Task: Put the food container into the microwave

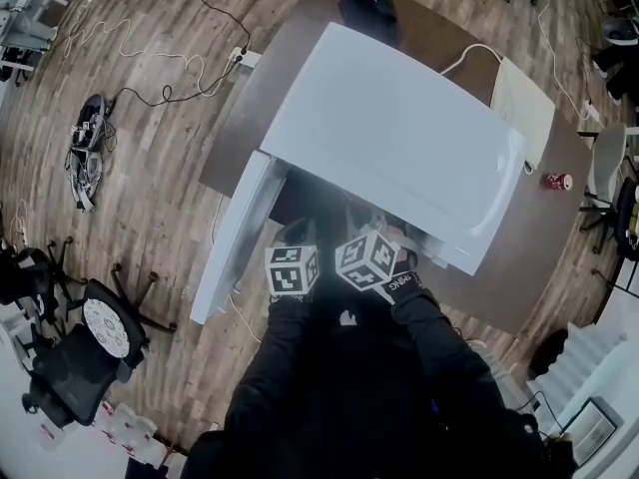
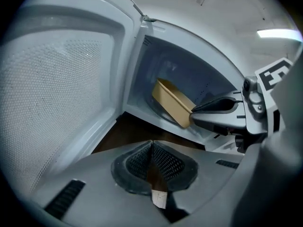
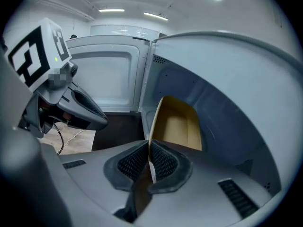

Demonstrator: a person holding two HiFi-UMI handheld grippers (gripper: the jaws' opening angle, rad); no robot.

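The tan open food container (image 3: 177, 124) is tilted inside the cavity of the white microwave (image 1: 399, 138), off the cavity floor. My right gripper (image 3: 148, 148) is shut on its near rim and reaches into the cavity. From the left gripper view the container (image 2: 173, 102) hangs from the right gripper's fingertips (image 2: 195, 109). The microwave door (image 2: 61, 93) stands swung open to the left. My left gripper (image 2: 151, 148) is shut and holds nothing I can make out, just outside the opening beside the door. In the head view both marker cubes sit side by side at the microwave's front.
The microwave stands on a dark brown table (image 1: 529, 257). A red can (image 1: 556, 181) and a white box (image 1: 524, 98) sit to its right. A black office chair (image 1: 90, 337) and a cable bundle (image 1: 88, 148) are on the wooden floor at left.
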